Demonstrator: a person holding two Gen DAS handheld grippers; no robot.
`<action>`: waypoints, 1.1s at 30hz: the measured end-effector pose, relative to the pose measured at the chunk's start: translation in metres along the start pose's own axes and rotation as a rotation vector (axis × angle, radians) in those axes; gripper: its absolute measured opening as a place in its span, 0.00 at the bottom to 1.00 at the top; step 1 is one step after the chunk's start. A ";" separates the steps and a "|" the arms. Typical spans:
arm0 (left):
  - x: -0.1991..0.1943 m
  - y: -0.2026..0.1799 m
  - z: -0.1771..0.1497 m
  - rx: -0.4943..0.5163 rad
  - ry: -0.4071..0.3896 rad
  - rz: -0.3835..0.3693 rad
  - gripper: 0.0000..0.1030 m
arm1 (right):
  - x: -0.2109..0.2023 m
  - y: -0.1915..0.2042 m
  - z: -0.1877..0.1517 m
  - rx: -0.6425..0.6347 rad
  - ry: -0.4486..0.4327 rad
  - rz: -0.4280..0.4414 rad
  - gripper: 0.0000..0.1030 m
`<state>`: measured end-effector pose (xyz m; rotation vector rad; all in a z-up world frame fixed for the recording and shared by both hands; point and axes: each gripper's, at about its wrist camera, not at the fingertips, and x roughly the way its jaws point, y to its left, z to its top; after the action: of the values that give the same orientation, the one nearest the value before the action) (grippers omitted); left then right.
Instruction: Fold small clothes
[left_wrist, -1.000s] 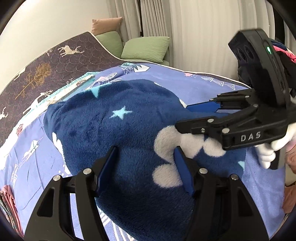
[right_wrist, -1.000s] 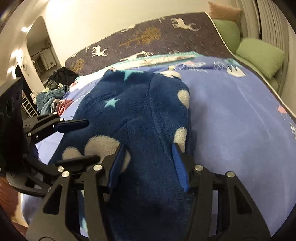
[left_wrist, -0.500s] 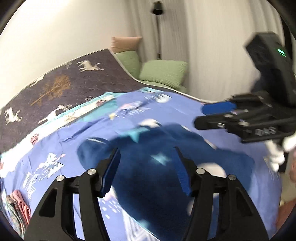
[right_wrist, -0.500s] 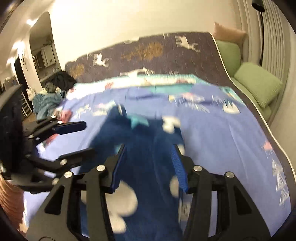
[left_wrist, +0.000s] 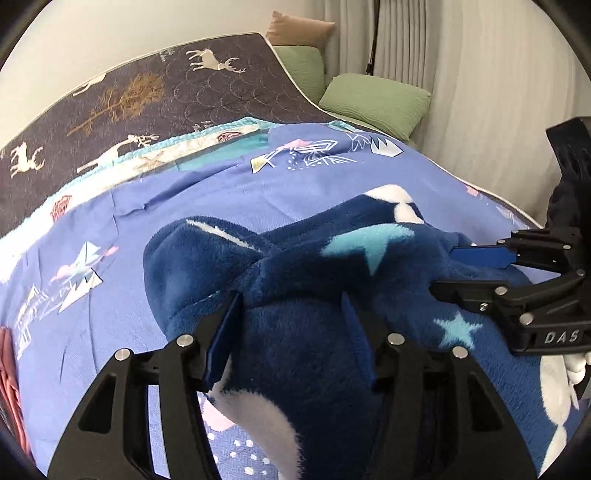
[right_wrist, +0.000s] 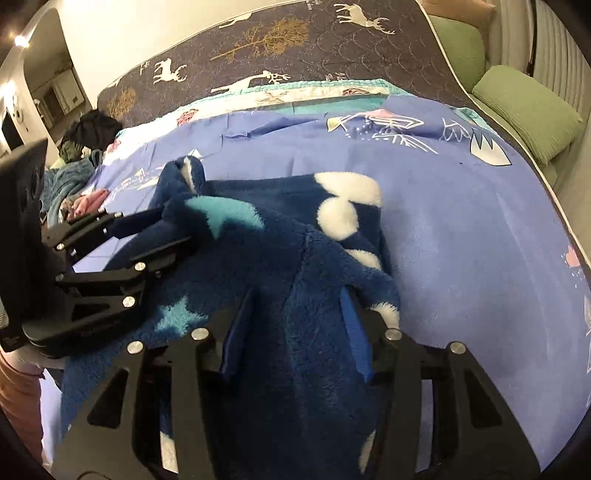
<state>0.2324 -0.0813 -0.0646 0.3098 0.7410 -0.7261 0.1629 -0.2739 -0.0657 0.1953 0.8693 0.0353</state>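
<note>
A dark blue fleece garment (left_wrist: 295, 266) with white patches and light blue stars lies bunched on the blue printed bedsheet (left_wrist: 184, 192). My left gripper (left_wrist: 288, 328) has a thick fold of the fleece filling the gap between its blue pads. My right gripper (right_wrist: 295, 325) grips another thick fold of the same garment (right_wrist: 258, 258), beside the left one. In the left wrist view the right gripper (left_wrist: 443, 271) enters from the right, its fingers sunk in the fleece. The left gripper (right_wrist: 173, 229) shows at the left of the right wrist view. The garment's far end is crumpled upward.
A dark deer-print cover (left_wrist: 147, 85) lies past the sheet, with green pillows (left_wrist: 373, 99) by the curtain. Pink folded cloth (left_wrist: 7, 369) sits at the left edge. A pile of clothes (right_wrist: 74, 177) lies far left. A white-gloved hand (left_wrist: 576, 369) holds the right gripper.
The garment lay flat under both grippers a second ago. Both swung back through a blurred half second. Now fleece stands bunched between both pairs of jaws and its far end is crumpled.
</note>
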 end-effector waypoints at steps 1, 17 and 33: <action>-0.002 0.003 0.000 -0.007 -0.006 0.002 0.54 | -0.004 -0.003 -0.001 0.014 -0.009 0.012 0.48; -0.081 -0.103 -0.037 0.317 -0.076 -0.115 0.67 | -0.133 -0.076 -0.168 0.630 0.016 0.354 0.71; -0.075 -0.096 -0.046 0.234 -0.079 -0.119 0.67 | -0.093 -0.028 -0.168 0.806 0.066 0.312 0.97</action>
<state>0.1038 -0.0910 -0.0449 0.4490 0.6036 -0.9356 -0.0271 -0.2853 -0.1062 1.0879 0.8753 -0.0200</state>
